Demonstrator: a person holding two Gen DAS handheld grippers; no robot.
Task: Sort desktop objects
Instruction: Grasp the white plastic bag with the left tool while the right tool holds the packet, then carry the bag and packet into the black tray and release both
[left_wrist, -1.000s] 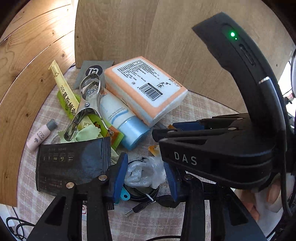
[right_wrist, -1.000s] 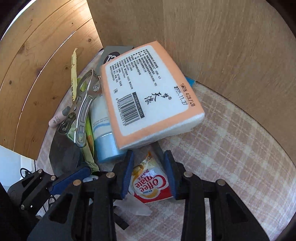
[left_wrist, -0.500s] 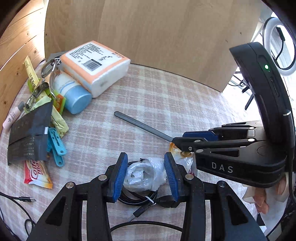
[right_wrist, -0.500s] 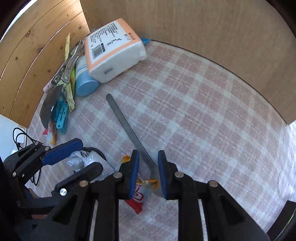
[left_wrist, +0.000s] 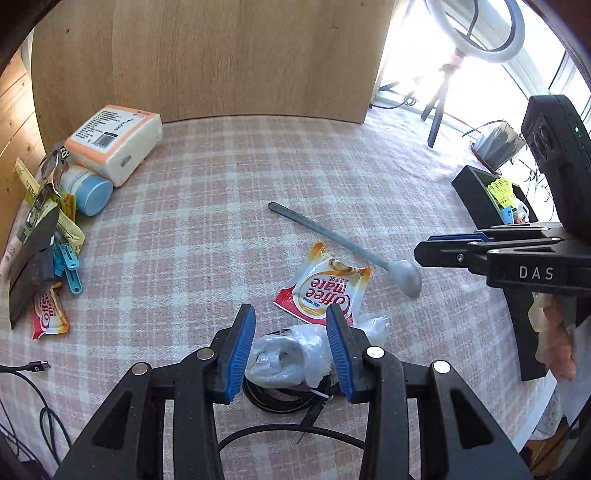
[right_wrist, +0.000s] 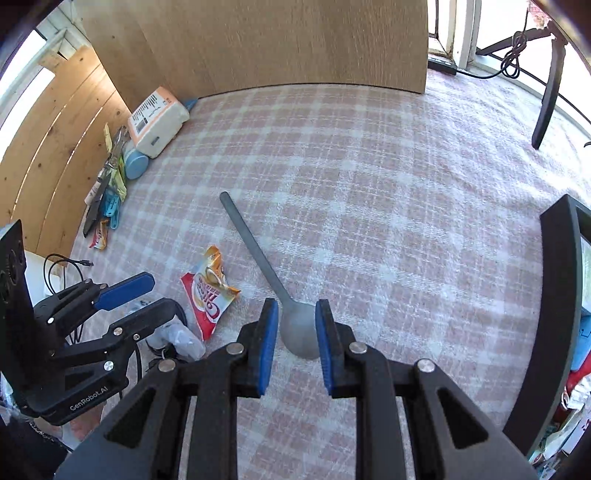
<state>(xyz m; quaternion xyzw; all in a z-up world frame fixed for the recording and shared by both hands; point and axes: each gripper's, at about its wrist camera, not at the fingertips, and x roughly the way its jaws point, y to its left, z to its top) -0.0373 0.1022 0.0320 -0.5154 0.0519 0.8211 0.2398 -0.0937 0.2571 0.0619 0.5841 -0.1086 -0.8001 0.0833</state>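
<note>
A pink checked cloth covers the desk (left_wrist: 258, 155). Left view: the left gripper (left_wrist: 291, 347) has its jaws clamped on a crinkly plastic bag (left_wrist: 284, 356), near the spoon (left_wrist: 406, 277); its cable may snag. Right view: the right gripper (right_wrist: 295, 332) straddles the spoon's bowl, grip unclear; the spoon could slip.

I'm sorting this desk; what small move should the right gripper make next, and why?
Probably lower the right gripper onto the spoon: its fingers have just been closing yet hold nothing, and the spoon's bowl shows between them on the tablecloth.
</note>
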